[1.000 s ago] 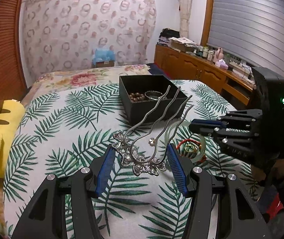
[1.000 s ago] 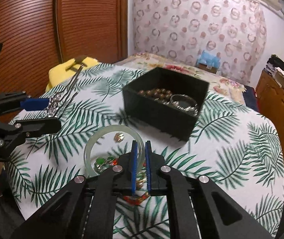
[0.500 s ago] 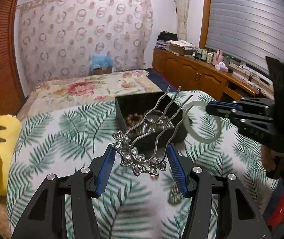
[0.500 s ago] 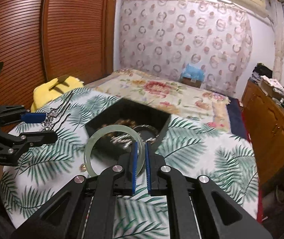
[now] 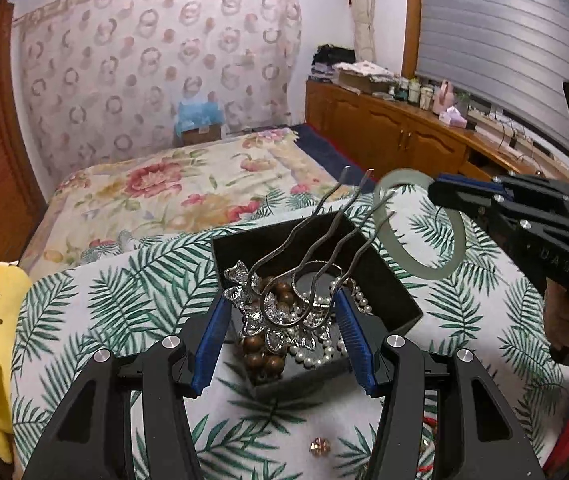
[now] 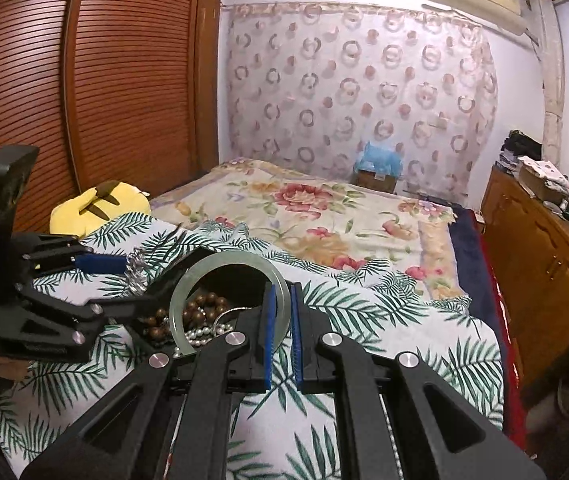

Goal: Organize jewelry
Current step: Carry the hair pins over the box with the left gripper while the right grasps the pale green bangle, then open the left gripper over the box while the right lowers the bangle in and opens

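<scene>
**Both grippers holding jewelry over the box**

The left gripper (image 5: pixel 282 320) is tilting downward over the near end of the black box (image 5: pixel 398 290), its blue pads gripping the flowered silver head of a hairpin (image 5: pixel 284 312). The pin's wavy prongs are pointing up and away, past the box's far rim. In the right wrist view the left gripper (image 6: pixel 124 270) is reaching in from the box's left side, with the pin's silver head showing at its tip.

The right gripper (image 6: pixel 281 300) is also angling downward, its pads clamped tight on the rim of a pale green bangle (image 6: pixel 224 264). The bangle is hanging in the air above the box (image 6: pixel 240 276), standing on edge, so the box's contents are showing through its ring. From the left wrist view, the bangle (image 5: pixel 420 228) is hovering just beyond the box's far right corner, and a hand (image 5: pixel 564 320) is gripping the handle below.

Inside the box, brown wooden beads (image 5: pixel 262 354) and a pearl strand (image 5: pixel 324 346) are lying together. The box is sitting on a palm-leaf cloth (image 5: pixel 124 300). A small gold trinket (image 5: pixel 320 447) is lying on the cloth nearer than the box.
</scene>
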Demonstrator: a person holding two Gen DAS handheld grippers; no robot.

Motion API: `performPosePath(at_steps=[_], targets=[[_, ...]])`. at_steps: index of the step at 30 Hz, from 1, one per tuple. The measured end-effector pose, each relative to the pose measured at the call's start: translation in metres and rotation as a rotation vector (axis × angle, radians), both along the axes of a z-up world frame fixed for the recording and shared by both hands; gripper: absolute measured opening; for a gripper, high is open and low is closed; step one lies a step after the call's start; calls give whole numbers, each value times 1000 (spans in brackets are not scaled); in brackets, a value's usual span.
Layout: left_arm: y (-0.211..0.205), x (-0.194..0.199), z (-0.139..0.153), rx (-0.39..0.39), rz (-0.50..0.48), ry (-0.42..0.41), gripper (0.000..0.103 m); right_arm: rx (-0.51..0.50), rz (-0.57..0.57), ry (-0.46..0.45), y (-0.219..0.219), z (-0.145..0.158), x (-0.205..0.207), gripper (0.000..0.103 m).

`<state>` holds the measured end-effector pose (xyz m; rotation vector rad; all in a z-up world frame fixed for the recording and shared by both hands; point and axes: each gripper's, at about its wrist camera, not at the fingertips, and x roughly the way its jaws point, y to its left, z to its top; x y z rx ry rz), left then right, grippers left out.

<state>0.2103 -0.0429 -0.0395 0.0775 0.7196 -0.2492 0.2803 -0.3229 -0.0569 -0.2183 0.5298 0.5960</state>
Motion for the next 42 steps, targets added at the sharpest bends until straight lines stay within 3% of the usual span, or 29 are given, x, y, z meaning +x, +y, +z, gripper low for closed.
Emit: performPosePath(at_steps=[11,20,32,42], targets=[[-5,16,-15,23,-6,50,52,-55,-21,-32,-3,-4,18,9],[1,13,-6,-14,-10,24,53,-57,-26,-56,1,5,19,9],[41,-5,-4,-59,70,-1,75,-127,86,11,55,-26,14,9],[63,-14,-12,-82,119,3,84,-173,104,59,71,-46,16,9]])
